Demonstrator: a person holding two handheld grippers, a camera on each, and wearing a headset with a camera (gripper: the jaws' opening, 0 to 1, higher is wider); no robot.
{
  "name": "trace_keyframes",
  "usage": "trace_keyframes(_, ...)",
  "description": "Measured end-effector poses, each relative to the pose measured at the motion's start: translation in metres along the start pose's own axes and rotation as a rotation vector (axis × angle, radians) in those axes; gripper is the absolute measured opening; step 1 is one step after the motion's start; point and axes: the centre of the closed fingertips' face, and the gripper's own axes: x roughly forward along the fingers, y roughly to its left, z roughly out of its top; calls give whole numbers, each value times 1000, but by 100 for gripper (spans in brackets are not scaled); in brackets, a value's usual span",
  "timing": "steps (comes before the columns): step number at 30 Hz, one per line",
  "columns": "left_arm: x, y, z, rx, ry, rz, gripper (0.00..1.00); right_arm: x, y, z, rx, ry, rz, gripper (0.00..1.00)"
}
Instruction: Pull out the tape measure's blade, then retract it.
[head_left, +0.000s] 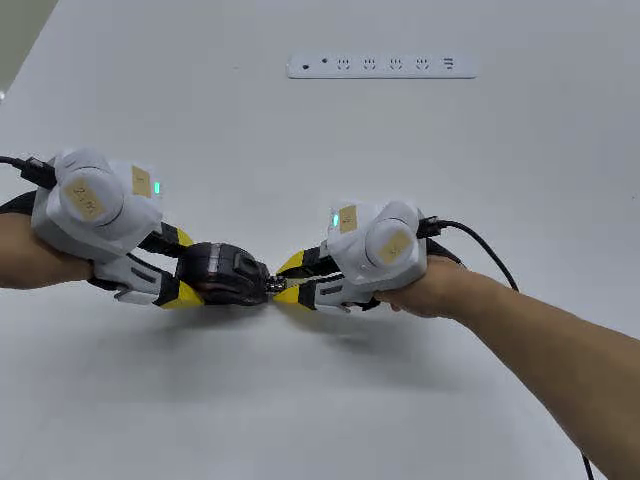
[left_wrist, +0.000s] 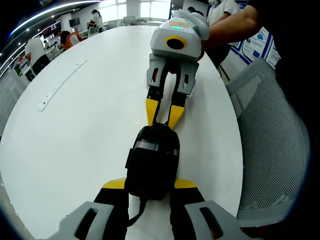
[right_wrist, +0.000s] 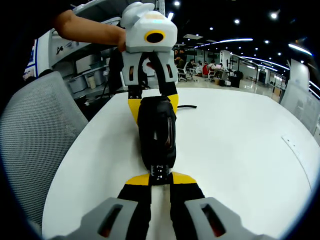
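"Tape measure (head_left: 222, 272): where have I got it?"

"Between the jaws of your left gripper (head_left: 183, 268). They are clamped on the sides of the black case (left_wrist: 152, 160). I cannot tell whether it rests on the table (head_left: 300, 400) or hangs just above it."

"And my other hand?"

"Your right gripper (head_left: 286, 281) meets the left one nose to nose. Its jaws are pinched in on the hook (right_wrist: 159, 172) at the mouth of the case, and their yellow tips sit just beside the case."

"So how far along am I?"

"Barely begun, I judge. Both grasps are set, but the hook sits against the mouth and no blade shows between the two pairs of jaws. The pull is left to do, and then the retract."

"What will the pull ask of me?"

"Probably a firm clamp on the left, while you draw the right straight back along the line of the jaws. If the pinch on that small hook is light, it could slip free."

"Is anything holding anything?"

"Only the case counts as a container, and I take the blade to be wound up inside it. A power strip (head_left: 380, 66) lies on the table well apart from both pairs of jaws, and I see no plug in it."
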Motion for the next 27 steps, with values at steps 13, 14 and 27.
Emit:
trace_keyframes(13,0,0,0,-3,-5,-2,28,-10,-1,-6,-11,3,12,11)
trace_keyframes(14,0,0,0,-3,-4,-3,28,-10,-1,-7,-11,4,13,11)
trace_keyframes(27,-1,0,0,-3,-4,-4,28,-20,-1,-12,-20,11,24,12)
